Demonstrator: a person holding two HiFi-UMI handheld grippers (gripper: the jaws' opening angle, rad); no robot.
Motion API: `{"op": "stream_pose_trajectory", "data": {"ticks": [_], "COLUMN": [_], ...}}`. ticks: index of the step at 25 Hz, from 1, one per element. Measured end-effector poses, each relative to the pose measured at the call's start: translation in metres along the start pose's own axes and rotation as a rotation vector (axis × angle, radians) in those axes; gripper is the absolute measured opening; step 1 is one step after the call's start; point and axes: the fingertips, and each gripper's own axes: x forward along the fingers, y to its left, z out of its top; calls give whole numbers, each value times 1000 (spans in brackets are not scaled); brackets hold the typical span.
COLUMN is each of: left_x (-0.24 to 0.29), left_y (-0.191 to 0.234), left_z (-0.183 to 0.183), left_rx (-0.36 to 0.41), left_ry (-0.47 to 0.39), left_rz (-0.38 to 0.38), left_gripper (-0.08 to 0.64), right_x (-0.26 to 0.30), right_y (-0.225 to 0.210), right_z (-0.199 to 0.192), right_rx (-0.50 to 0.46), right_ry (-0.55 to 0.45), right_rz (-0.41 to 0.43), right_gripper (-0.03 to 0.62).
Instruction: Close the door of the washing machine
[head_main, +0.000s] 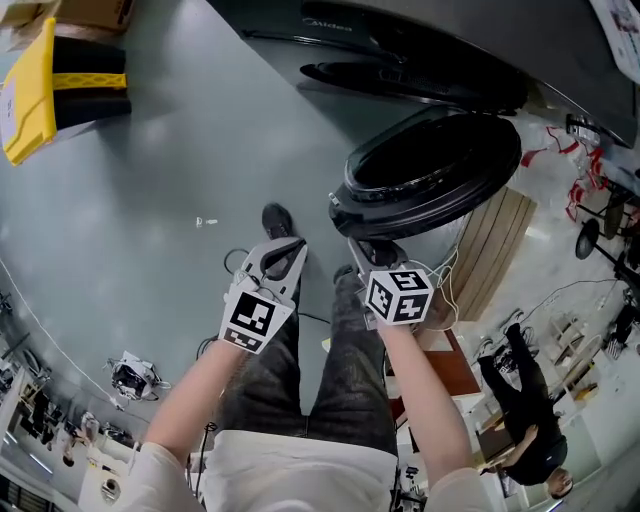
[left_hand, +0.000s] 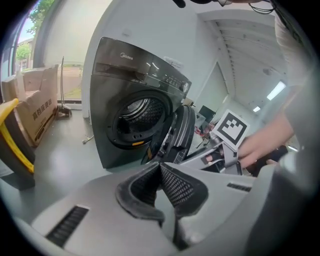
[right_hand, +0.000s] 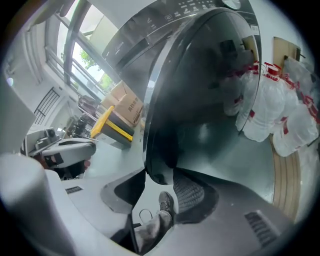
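Note:
The dark grey washing machine (head_main: 400, 50) stands ahead with its round door (head_main: 430, 165) swung open. In the left gripper view the machine (left_hand: 130, 80) shows its open drum (left_hand: 137, 112), with the door (left_hand: 180, 135) hanging to the right. My right gripper (head_main: 375, 250) is at the door's lower edge. In the right gripper view the door (right_hand: 200, 100) fills the frame, and its rim sits between the parted jaws of the right gripper (right_hand: 159, 187), with no firm grip to be seen. My left gripper (head_main: 278, 255) hangs left of the door, its tips together and empty, as the left gripper view (left_hand: 160, 170) confirms.
A yellow-and-black case (head_main: 30, 90) and cardboard boxes (left_hand: 35, 110) stand left of the machine. A wooden panel (head_main: 495, 250) and white bags (right_hand: 280, 115) lie behind the door. My own legs and a shoe (head_main: 278, 220) are below. Another person (head_main: 525, 420) stands at the right.

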Motion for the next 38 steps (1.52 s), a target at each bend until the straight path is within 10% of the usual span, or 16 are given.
{"op": "stream_pose_trajectory", "data": {"ticks": [38], "left_x": [-20], "left_y": [161], "left_z": [47], "left_rx": [-105], "left_ry": [-87], "left_rz": [110], "left_gripper": [9], "right_x": [101], "right_y": [46], "right_z": [249], "right_rx": [-130], "right_ry": [-413], "right_rz": [-191], "right_gripper": [60]}}
